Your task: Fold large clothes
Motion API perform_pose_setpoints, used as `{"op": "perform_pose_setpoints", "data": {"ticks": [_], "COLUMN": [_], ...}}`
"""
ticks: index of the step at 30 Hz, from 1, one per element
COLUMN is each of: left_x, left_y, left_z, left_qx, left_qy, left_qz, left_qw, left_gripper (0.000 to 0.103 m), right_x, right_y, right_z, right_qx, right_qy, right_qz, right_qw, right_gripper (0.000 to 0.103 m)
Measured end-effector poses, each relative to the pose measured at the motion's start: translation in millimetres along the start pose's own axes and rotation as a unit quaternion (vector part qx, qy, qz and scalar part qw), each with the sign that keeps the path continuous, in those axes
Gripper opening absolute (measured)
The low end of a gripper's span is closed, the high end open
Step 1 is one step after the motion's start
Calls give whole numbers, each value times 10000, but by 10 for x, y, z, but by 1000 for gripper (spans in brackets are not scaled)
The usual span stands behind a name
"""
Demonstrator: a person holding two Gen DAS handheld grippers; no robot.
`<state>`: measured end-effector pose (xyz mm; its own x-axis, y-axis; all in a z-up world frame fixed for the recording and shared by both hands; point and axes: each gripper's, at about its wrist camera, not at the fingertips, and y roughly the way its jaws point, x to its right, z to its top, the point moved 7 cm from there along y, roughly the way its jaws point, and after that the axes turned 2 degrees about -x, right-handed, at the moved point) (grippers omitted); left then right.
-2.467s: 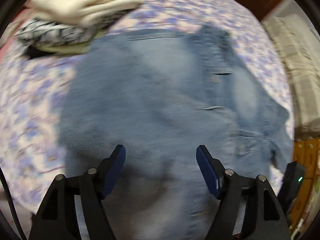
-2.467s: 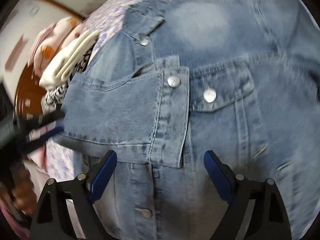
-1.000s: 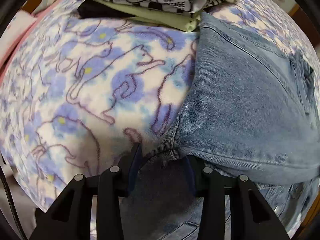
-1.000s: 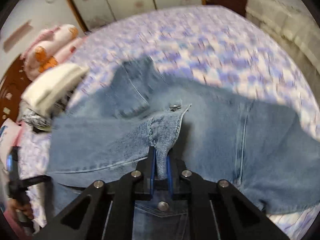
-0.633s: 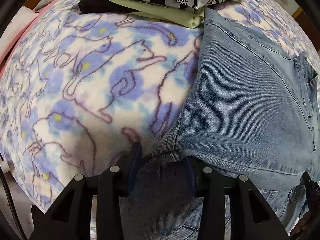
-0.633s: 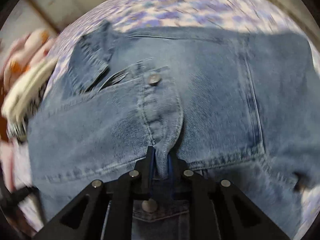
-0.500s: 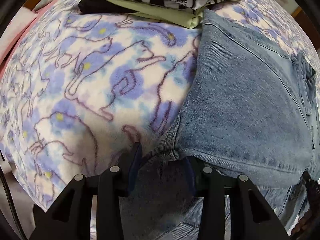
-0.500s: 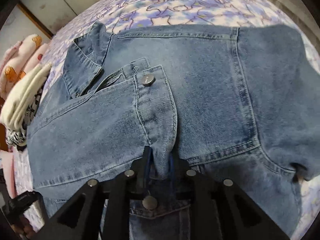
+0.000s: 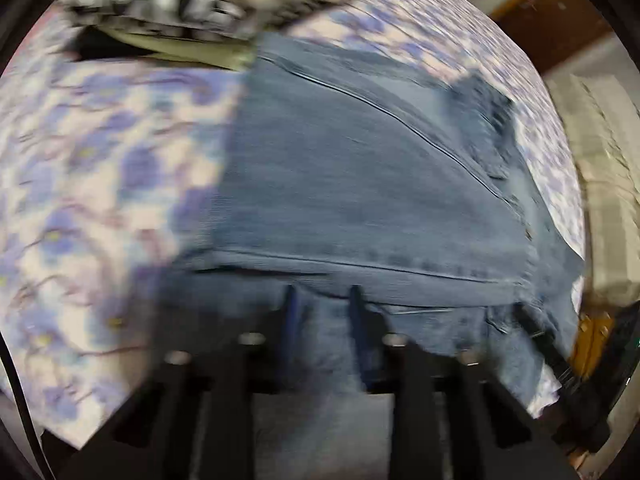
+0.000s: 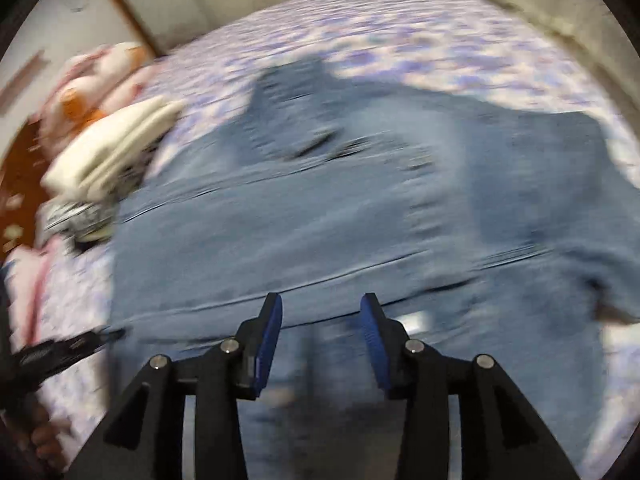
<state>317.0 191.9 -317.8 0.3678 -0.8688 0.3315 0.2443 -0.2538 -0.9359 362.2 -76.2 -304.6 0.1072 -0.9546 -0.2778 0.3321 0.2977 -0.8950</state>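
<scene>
A blue denim jacket [image 9: 360, 180] lies folded on the cat-print bed cover [image 9: 80, 160]. My left gripper [image 9: 322, 292] hovers at the folded hem, right of the jacket's near left corner. Its jaws are closing with a narrow gap between them. Blurred denim shows in that gap, and the pads do not appear to press it. In the right wrist view the jacket [image 10: 320, 220] spreads wide. My right gripper [image 10: 322, 304] hangs just over its near edge with the jaws opening and nothing between the blue pads.
A stack of folded clothes [image 9: 180, 20] with a cream one on top [image 10: 112, 148] touches the jacket's far left side. Pink stuffed bedding [image 10: 92, 76] and a wooden headboard [image 10: 16, 184] lie beyond. Beige bedding [image 9: 612, 200] borders the right.
The right jaws have let go of the buttoned denim strip and drawn back. The left gripper has lifted and slid right along the hem; the corner it held is out of its narrower jaws.
</scene>
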Motion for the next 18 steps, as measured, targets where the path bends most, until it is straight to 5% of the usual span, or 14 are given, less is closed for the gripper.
{"op": "perform_pose_setpoints", "data": {"ticks": [3, 6, 15, 18], "left_x": [191, 204, -428, -653], "left_y": [196, 450, 517, 480], "left_z": [102, 157, 411, 430], "left_qx": [-119, -385, -432, -573], "left_qy": [105, 58, -140, -243], "left_qz": [-302, -64, 253, 38], "left_qw": [9994, 9992, 9986, 9981], "left_gripper": [10, 10, 4, 2], "right_x": [-381, -657, -649, -256], "right_y": [198, 381, 807, 742], "right_z": [-150, -232, 73, 279], "right_qx": [-349, -486, -398, -129], "right_qy": [-101, -137, -403, -212], "right_qz": [511, 790, 399, -345], "right_qw": [9980, 9956, 9976, 9991], "right_gripper": [7, 0, 0, 0]}}
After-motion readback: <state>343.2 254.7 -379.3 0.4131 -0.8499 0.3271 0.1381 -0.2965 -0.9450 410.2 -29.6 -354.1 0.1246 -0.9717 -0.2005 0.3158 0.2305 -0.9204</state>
